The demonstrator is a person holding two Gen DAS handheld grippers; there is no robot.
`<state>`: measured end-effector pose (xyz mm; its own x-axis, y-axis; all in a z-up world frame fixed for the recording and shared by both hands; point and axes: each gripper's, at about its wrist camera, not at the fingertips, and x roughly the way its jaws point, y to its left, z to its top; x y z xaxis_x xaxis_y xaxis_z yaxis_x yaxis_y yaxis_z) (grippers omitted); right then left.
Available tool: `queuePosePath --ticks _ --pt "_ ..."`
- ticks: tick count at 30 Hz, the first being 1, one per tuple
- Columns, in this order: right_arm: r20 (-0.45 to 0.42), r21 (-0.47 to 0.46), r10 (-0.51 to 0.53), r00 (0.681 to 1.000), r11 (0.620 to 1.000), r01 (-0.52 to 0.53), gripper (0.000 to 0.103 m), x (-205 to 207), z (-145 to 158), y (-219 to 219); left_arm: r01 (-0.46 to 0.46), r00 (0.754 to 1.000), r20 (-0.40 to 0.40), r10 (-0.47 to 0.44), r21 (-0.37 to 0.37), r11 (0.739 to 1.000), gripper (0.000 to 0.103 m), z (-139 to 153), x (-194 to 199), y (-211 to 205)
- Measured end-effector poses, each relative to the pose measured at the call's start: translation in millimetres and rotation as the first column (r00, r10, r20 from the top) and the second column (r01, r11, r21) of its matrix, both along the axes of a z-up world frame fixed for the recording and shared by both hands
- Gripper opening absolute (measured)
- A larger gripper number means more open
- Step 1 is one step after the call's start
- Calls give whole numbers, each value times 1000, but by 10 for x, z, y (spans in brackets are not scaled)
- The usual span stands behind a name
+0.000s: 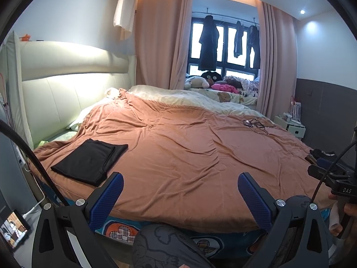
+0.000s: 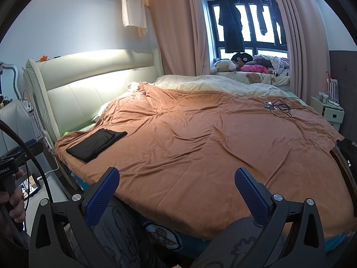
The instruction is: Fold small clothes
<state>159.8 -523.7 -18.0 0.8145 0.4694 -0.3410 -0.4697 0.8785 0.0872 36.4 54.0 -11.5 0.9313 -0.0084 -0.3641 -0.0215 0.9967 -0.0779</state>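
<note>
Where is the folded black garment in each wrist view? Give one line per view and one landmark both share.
Left wrist view: the folded black garment lies lower left on the orange blanket, just beyond the left blue finger.
Right wrist view: the garment lies left of centre, near the blanket's left edge, farther from the jaws.
Shared landmark: the tangle of black cables on the blanket's far right side.

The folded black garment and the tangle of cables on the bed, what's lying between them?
Only bare, wrinkled orange blanket separates the folded black garment from the cables; both wrist views show this.
</note>
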Motion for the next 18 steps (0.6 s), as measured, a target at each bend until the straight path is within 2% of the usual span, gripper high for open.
queuePosePath --ticks 18 --pt "-1 7 -20 1000 1000 20 103 -157 15 23 -11 1000 8 11 -11 1000 103 63 -184 28"
